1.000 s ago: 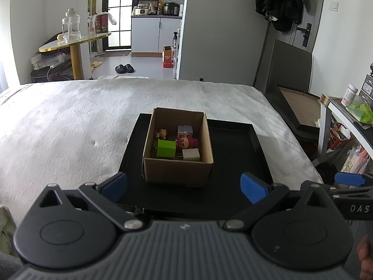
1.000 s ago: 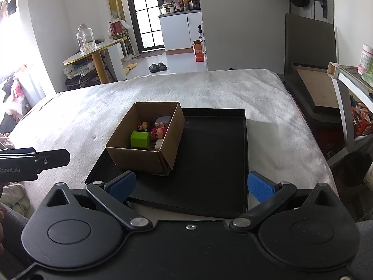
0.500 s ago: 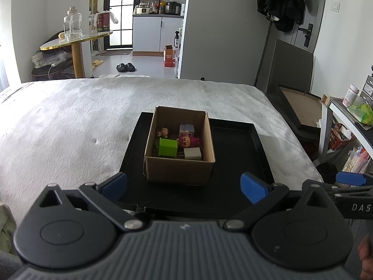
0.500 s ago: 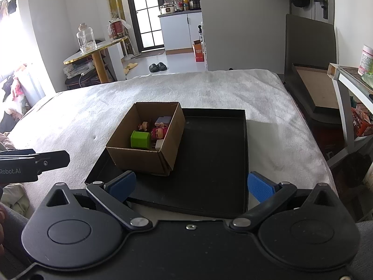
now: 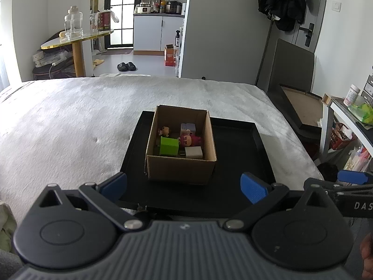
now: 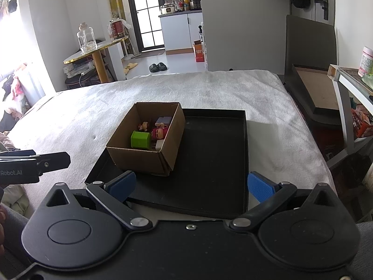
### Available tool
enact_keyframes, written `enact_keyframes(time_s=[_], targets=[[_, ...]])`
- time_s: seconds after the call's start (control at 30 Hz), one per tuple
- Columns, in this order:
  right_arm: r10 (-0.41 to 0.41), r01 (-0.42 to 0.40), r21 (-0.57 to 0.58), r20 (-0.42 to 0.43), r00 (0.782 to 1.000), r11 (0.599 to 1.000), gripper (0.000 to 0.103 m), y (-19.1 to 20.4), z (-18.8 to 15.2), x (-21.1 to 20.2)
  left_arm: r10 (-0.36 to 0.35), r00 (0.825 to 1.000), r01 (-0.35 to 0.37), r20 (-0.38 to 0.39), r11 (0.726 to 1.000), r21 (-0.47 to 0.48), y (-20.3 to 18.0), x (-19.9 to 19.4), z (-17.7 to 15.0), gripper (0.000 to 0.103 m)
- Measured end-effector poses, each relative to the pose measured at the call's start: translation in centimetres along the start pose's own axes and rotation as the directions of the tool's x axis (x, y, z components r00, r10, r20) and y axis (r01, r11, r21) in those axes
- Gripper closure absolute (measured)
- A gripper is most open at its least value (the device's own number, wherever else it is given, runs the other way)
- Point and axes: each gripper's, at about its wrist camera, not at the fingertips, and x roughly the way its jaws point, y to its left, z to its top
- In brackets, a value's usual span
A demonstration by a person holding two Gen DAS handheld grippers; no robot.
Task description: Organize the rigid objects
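An open cardboard box point(image 5: 180, 169) point(image 6: 137, 157) stands on the left part of a black tray point(image 5: 235, 154) point(image 6: 214, 154) on the white bed. Inside it lie a green cube point(image 5: 169, 145) point(image 6: 139, 140), a pink figure point(image 5: 190, 140) point(image 6: 158, 133), a small tan figure point(image 5: 165, 130), a lilac block point(image 5: 187, 127) and a pale block point(image 5: 194, 152). My left gripper point(image 5: 184, 185) is open and empty, held back from the tray's near edge. My right gripper point(image 6: 191, 185) is open and empty over the tray's near edge.
The white bed cover point(image 5: 70, 126) spreads around the tray. A shelf unit point(image 5: 349, 116) with jars stands at the bed's right side. A dark framed board point(image 6: 312, 88) leans beyond the far right corner. A round table point(image 5: 77, 39) stands far left.
The left wrist view has drifted slightly, so the box sits a little higher in it. Both grippers stay open and empty, and the box and toys have not moved.
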Motion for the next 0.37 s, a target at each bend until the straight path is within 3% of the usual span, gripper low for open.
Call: enact_keyframes(time_s=[0.37], targets=[[0.019,-0.019,0.008,0.011,1.000,1.000,0.000,0.02,0.39,0.01,-0.008,1.000,0.008,-0.019,1.000,0.014,0.05,0.27,-0.30,0.000]])
